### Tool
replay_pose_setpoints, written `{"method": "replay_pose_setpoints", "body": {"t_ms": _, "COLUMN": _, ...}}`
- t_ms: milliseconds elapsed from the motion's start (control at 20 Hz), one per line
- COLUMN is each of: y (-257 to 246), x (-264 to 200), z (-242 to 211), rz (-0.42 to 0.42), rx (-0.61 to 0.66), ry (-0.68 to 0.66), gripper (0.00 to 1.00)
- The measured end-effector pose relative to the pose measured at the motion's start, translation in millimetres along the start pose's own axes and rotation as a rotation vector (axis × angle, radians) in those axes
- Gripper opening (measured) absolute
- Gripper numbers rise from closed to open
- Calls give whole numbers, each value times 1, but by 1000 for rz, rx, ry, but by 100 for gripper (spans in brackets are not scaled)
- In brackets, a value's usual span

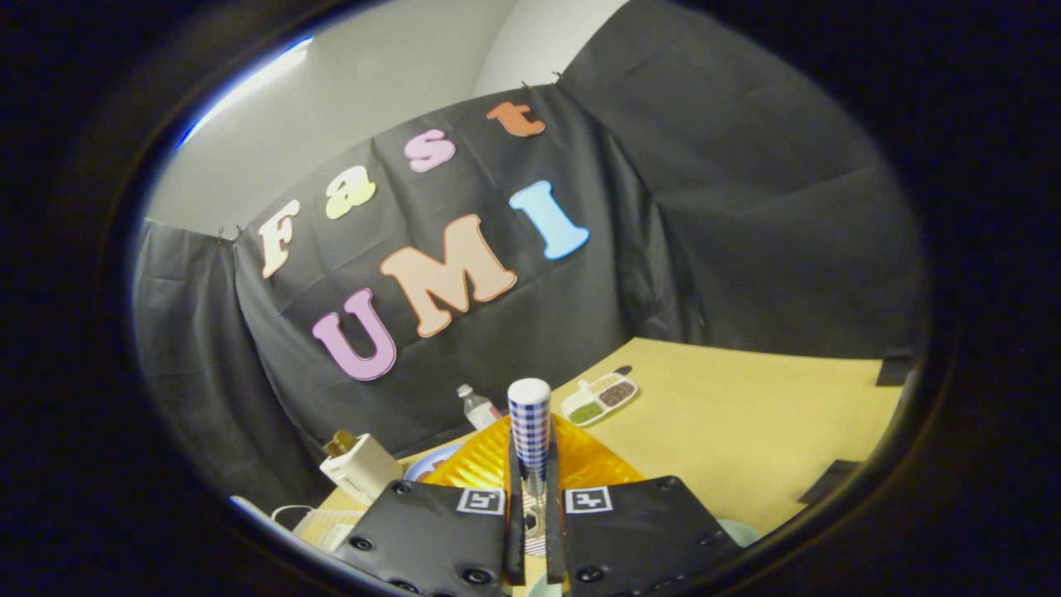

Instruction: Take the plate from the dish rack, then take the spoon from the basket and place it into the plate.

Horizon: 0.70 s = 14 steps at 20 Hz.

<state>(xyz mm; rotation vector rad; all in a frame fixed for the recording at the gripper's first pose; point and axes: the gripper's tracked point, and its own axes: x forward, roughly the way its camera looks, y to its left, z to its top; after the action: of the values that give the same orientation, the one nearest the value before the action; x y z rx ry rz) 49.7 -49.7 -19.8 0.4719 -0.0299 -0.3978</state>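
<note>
Blue-and-white checked handle, white rounded cap: your spoon (530, 423) stands upright between the fingers (515, 518) of your claw (535, 531), which is closed on it, both fingers pressing its lower shaft. The clear, narrow stem shows in the slit between them; the bowl end is hidden below.

Directly behind the spoon: orange basket (481, 464), ribbed and glossy, spreading to both sides of the fingers and partly covered by the claw's black plates.

Beside the basket, on the side of the white box: a sliver of blue-rimmed plate (431, 460); most of it is hidden, so you cannot tell how it sits.

Next out on that side: white box (360, 468) with a tan top piece, near the surface's edge, and below it a pale ribbed item, too cut off to identify.

Beyond the basket: small clear bottle (478, 406), close to the black cloth wall.

Beyond and to the other side: white divided tray (598, 398) holding green and dark brown contents, apart from the basket.

Tan surface (746, 414): a broad bare stretch runs from the tray toward the far edge, where the black cloth hangs. Two dark patches mark that edge.
</note>
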Motion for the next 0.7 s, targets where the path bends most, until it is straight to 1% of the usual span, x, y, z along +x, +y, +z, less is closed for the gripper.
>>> {"method": "replay_pose_setpoints", "body": {"t_ms": 100, "y": -17, "x": -21, "z": 6, "rz": -23, "rx": -27, "ry": -7, "gripper": 12}}
{"method": "replay_pose_setpoints", "body": {"t_ms": 250, "y": -38, "x": -41, "z": -7, "rz": -47, "rx": -23, "ry": 32, "gripper": 12}}
{"method": "replay_pose_setpoints", "body": {"t_ms": 400, "y": -53, "x": -46, "z": -30, "rz": -39, "rx": 11, "ry": 90, "gripper": 12}}
{"method": "replay_pose_setpoints", "body": {"t_ms": 600, "y": -60, "x": -49, "z": -71, "rz": 8, "rx": 87, "ry": 244, "gripper": 12}}
{"method": "replay_pose_setpoints", "body": {"t_ms": 700, "y": -73, "x": -43, "z": -82, "rz": -14, "rx": 71, "ry": 269, "gripper": 12}}
